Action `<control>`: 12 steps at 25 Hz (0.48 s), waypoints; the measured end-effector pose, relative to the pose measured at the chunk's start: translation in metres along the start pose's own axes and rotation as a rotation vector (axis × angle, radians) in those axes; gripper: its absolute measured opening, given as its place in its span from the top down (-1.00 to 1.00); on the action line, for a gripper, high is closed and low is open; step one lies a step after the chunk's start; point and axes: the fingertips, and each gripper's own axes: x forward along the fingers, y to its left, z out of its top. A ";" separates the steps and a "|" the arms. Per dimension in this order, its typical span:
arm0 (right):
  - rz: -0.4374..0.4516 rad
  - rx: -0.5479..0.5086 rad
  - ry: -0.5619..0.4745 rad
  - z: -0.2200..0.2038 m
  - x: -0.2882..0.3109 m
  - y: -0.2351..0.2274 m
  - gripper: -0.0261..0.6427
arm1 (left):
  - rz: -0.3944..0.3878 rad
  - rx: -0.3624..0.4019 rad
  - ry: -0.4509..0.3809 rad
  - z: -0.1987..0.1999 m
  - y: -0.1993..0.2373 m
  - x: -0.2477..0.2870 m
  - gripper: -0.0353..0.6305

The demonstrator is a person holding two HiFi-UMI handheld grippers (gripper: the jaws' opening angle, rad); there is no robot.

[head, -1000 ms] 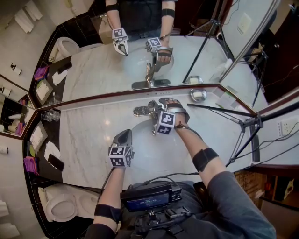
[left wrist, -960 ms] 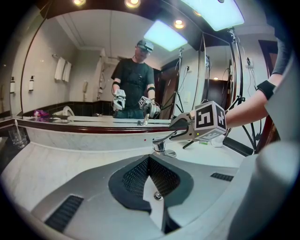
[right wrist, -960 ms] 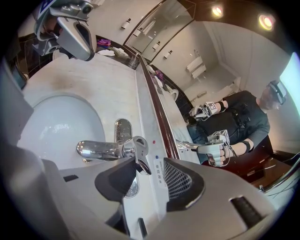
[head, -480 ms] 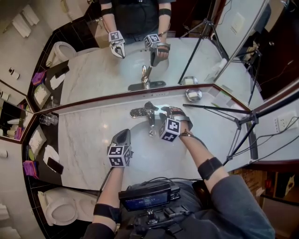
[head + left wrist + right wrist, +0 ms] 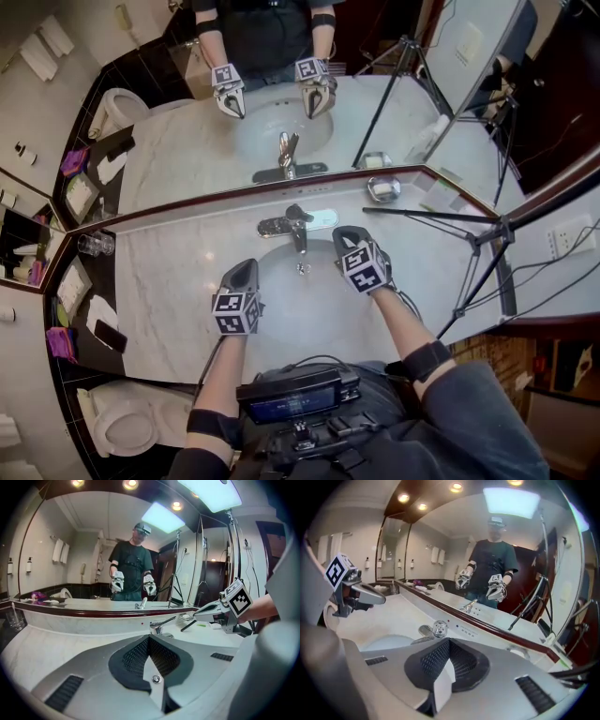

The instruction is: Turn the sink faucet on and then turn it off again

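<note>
The chrome faucet (image 5: 296, 225) stands at the back of the white sink basin (image 5: 281, 309), its lever pointing over the bowl. My right gripper (image 5: 345, 234) hangs to the right of the faucet, clear of it. Its jaws have just been closing, and they are shut with nothing between them. My left gripper (image 5: 246, 268) hovers over the basin's left side, also shut and empty. The left gripper view shows the faucet (image 5: 159, 626) ahead and the right gripper (image 5: 201, 616) beside it. The right gripper view has the faucet (image 5: 433, 630) just beyond the jaws and the left gripper (image 5: 377, 599) at the left.
A wide mirror (image 5: 281, 103) runs behind the marble counter (image 5: 178, 272). A soap dish (image 5: 382, 189) sits at the back right, and a tripod (image 5: 450, 220) reaches across the right end. A glass (image 5: 91, 244), a phone (image 5: 112, 330) and a toilet (image 5: 122, 422) are at the left.
The right gripper came off the faucet lever, drew back to the right, rolled over and shut its jaws. The left gripper stayed where it was.
</note>
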 end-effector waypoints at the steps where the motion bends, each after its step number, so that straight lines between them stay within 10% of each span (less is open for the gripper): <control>1: 0.003 0.060 -0.011 -0.003 -0.004 -0.002 0.86 | 0.000 -0.002 0.000 0.000 0.000 0.000 0.88; 12: 0.001 0.385 -0.060 -0.060 -0.028 -0.005 0.86 | -0.003 -0.005 -0.003 0.000 -0.002 0.000 0.88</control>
